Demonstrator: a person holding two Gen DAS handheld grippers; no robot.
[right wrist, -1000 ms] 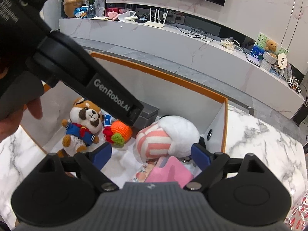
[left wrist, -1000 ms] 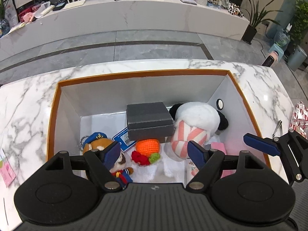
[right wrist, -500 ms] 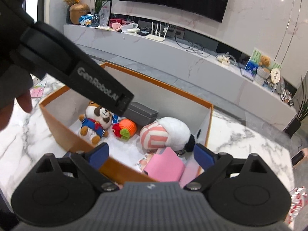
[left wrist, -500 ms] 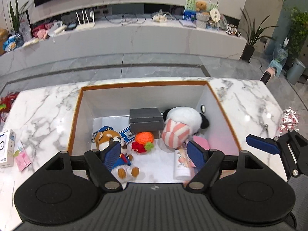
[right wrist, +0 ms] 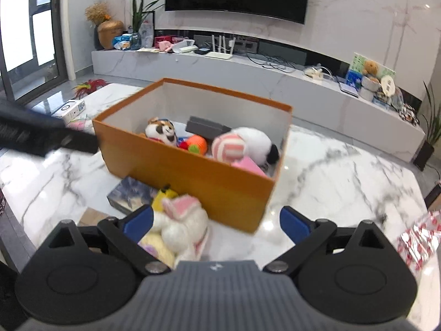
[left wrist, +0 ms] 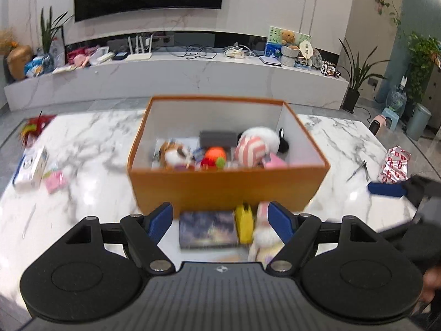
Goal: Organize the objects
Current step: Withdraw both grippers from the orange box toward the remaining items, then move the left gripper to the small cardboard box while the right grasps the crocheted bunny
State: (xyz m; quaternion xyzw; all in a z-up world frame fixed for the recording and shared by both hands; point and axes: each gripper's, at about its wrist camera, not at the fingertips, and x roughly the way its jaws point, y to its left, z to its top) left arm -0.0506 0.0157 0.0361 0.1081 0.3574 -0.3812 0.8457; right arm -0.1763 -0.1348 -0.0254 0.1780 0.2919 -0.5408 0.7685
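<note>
An orange box (left wrist: 226, 187) (right wrist: 193, 176) stands on the marble table and holds a raccoon plush (right wrist: 162, 131), a grey case (left wrist: 219, 138), an orange knitted toy (right wrist: 197, 143), a panda plush (right wrist: 248, 143) and a pink item (right wrist: 248, 165). In front of the box lie a dark book (left wrist: 208, 230) (right wrist: 129, 193), a yellow toy (left wrist: 245, 224) (right wrist: 162, 194) and a white-pink bunny plush (right wrist: 183, 226). My left gripper (left wrist: 220, 220) is open and empty above the book. My right gripper (right wrist: 217, 222) is open and empty, its left finger beside the bunny.
On the table's left lie a white carton (left wrist: 30, 165), pink notes (left wrist: 55, 180) and a red feathery thing (left wrist: 34, 127). On the right lie a shiny red-white wrapper (left wrist: 394, 164) (right wrist: 419, 240) and a metal clipper (left wrist: 359, 169). A long TV shelf (left wrist: 176, 74) stands behind.
Both grippers have pulled back and up out of the box, toward the table's near edge. The book, yellow toy and bunny in front of the box have come into view.
</note>
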